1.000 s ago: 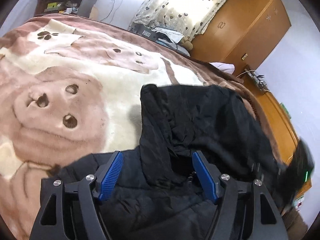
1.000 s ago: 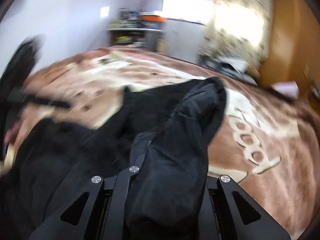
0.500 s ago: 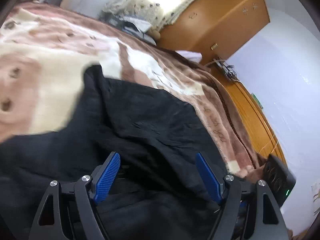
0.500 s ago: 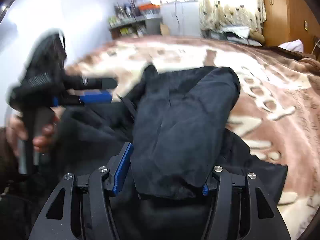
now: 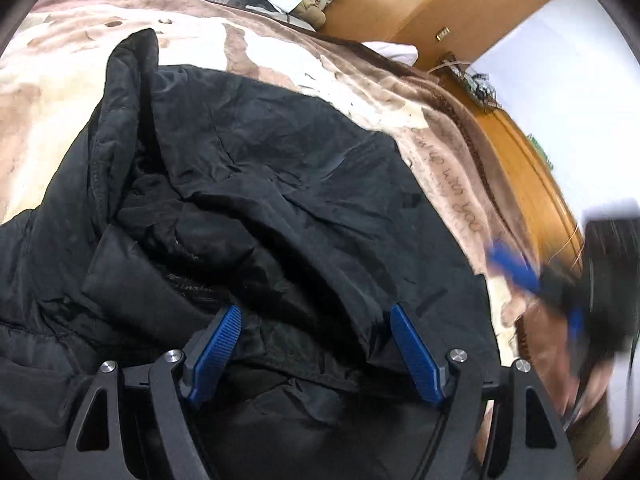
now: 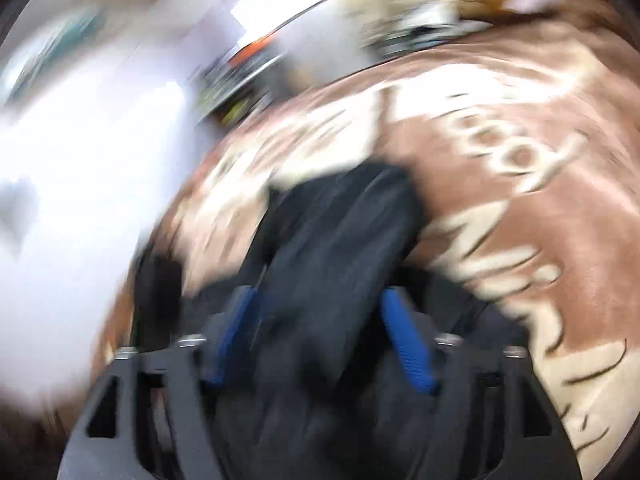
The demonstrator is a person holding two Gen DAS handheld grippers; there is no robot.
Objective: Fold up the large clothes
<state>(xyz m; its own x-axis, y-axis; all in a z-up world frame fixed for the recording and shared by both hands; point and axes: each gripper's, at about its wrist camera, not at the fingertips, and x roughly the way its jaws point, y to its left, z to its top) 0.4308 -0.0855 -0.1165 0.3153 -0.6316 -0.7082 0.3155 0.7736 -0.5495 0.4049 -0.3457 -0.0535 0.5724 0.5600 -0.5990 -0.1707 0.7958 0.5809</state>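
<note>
black padded jacket (image 5: 280, 200) is lying bunched on the brown-and-cream blanket (image 5: 360, 80) in my left wrist view, w/ one flap or sleeve already laid across the body. my left gripper (image 5: 316, 344) is hovering just over the near hem, jaws spread wide, cloth passing under and between them but the blue pads (image 5: 218, 344) aren't pressing on it. my right gripper (image 5: 532, 280) is showing blurred at the right edge, off the jacket's side. judging progress: first fold looks started, rest still rumpled, so most of the folding is left.

right wrist view is v. blurred. my right gripper (image 6: 320, 344) is opening its jaws, a dark fold of the jacket (image 6: 340, 240) sitting between them, prob. being let go onto the blanket (image 6: 520, 220).

containers: none i can see on the bed; wooden wardrobe (image 5: 460, 4) at the back is standing shut, contents hidden.
</note>
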